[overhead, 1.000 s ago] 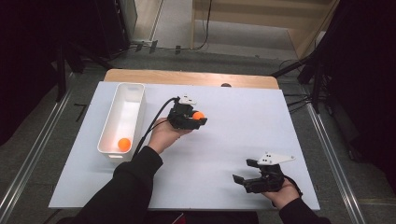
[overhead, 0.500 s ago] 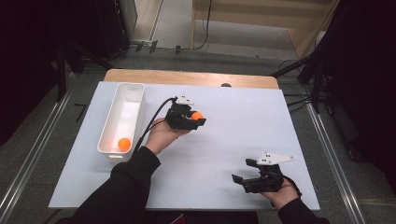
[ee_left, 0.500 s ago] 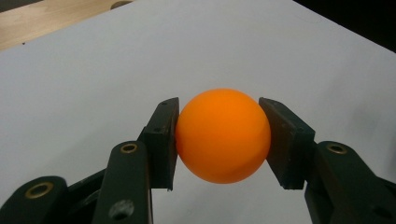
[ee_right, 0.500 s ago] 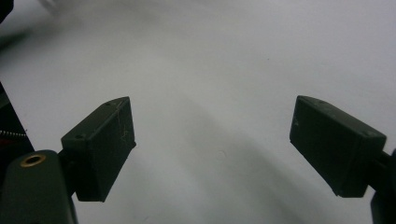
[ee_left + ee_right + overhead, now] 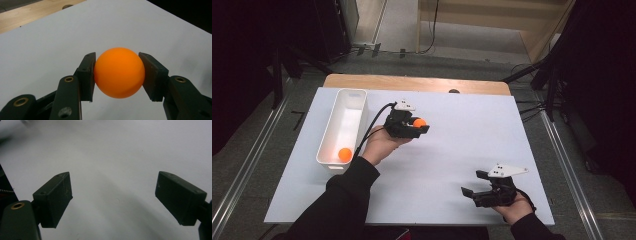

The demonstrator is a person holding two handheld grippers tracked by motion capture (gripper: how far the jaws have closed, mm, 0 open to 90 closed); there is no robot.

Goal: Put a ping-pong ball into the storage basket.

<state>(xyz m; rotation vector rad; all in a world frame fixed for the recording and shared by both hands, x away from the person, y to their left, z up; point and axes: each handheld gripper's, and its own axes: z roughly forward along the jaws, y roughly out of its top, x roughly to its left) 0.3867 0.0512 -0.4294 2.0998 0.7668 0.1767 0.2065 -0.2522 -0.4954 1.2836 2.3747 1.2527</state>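
My L gripper (image 5: 418, 126) is clamped on an orange ball (image 5: 419, 122). In the left gripper view the ball (image 5: 119, 72) sits square between my two pads (image 5: 86, 75), one pad touching each side at abt mid-height; the top of the ball bulges above the pad tops and its underside hangs below them. It's up near the pad tips, not deep in toward the hinge. White table (image 5: 45, 47) behind it; whether the ball clears the surface I can't tell from either view.

High view: L gripper is mid-table, just right of the white bin (image 5: 343, 125), jaws pointing right, away from the bin. Its cable runs back toward the bin side. My L hand (image 5: 379, 145) is under and behind it, dark sleeve coming in from the bottom.

A 2nd orange ball (image 5: 344, 154) lies inside the bin at its near end, loose, no gripper near it.

R gripper (image 5: 474, 189) is near the table's front right corner, well apart from the L one and the bin. Jaws spread wide, pointing left. In the right gripper view the pads (image 5: 53, 197) stand far apart w/ bare table (image 5: 112, 165) between them, gripping nothing.
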